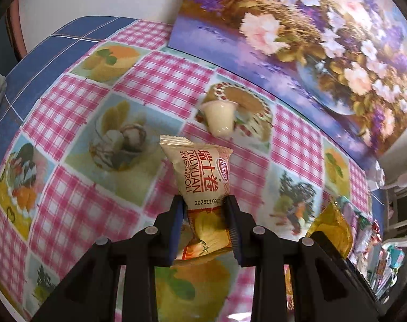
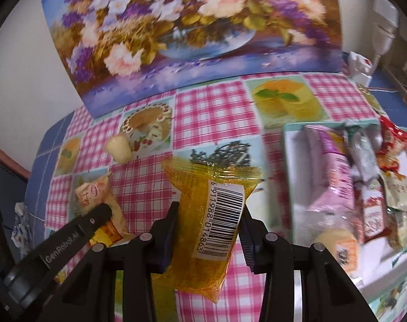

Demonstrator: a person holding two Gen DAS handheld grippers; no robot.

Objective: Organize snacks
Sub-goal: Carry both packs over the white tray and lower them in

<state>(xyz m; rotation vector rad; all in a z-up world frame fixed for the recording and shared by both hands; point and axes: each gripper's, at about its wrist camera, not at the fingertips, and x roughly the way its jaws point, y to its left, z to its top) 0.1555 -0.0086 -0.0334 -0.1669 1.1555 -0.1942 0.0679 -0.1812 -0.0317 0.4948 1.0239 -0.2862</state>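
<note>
Grippers both hold snacks above your checked tablecloth (image 1: 176,80): your left gripper (image 1: 204,201) clamps the Swiss roll packet (image 1: 200,171), your right gripper (image 2: 210,209) clamps the yellow packet (image 2: 217,214). 1 jelly cup (image 2: 118,147) lies near the painting (image 2: 176,26); the snack tray (image 2: 290,161) sits to the right.

Home setting, likely a dining or living corner. A counter (image 2: 214,107) is wearing a pink gingham oilcloth printed with cakes and desserts, lying over a blue tiled-pattern cover. A floral painting (image 2: 192,32) is leaning against a plain white wall behind it. A white tray (image 2: 292,166) is sitting on the cloth, holding mixed packaged snacks. A white plug and charger (image 2: 383,26) are showing at the far right edge. Cluttered household shelving is blurring past the counter's end in the left wrist view.
</note>
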